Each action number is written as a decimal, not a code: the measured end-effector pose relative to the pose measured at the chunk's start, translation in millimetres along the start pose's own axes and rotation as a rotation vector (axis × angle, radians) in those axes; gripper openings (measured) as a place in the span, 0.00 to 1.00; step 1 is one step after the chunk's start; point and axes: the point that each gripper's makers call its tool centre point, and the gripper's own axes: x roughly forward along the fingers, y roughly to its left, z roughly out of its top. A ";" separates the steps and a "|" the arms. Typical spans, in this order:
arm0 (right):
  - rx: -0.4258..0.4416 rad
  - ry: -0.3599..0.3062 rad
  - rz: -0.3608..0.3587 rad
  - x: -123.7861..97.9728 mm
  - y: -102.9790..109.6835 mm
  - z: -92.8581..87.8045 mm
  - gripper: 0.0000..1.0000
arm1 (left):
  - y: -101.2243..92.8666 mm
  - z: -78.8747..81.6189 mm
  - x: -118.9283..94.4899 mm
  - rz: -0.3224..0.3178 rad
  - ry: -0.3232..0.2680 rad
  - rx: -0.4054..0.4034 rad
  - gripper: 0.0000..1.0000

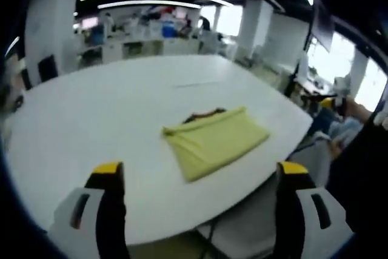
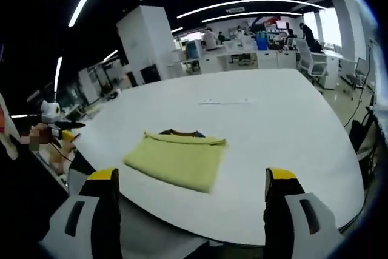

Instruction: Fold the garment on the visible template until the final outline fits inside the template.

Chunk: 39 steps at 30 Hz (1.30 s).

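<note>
Holding both claws, left (image 1: 197, 177) and right (image 2: 191, 183), apart and empty above near counter (image 2: 285, 125) edge. Folded yellow garment (image 2: 176, 159) lies by that edge; careless pull may unfold it, slide it off.

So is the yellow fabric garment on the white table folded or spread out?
Folded: the yellow fabric garment lies as a compact rectangle on the white table, a layered edge along its top. Both grippers are open, away from it.

Left gripper (image 1: 200, 177): jaws wide apart, holding nothing (yellow tips up)
Right gripper (image 2: 191, 183): jaws wide apart too, holding nothing, up in the air
</note>
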 end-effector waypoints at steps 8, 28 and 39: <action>-0.014 0.002 0.026 10.0 7.1 5.7 0.98 | -9.9 0.9 11.7 -0.024 0.022 0.021 1.00; 0.021 0.053 0.080 38.8 16.6 -7.4 0.84 | -10.3 -12.5 31.8 -0.019 0.070 0.015 0.94; -0.050 0.189 0.113 77.8 23.3 -32.0 0.62 | -17.5 -26.6 76.6 -0.042 0.115 -0.069 0.70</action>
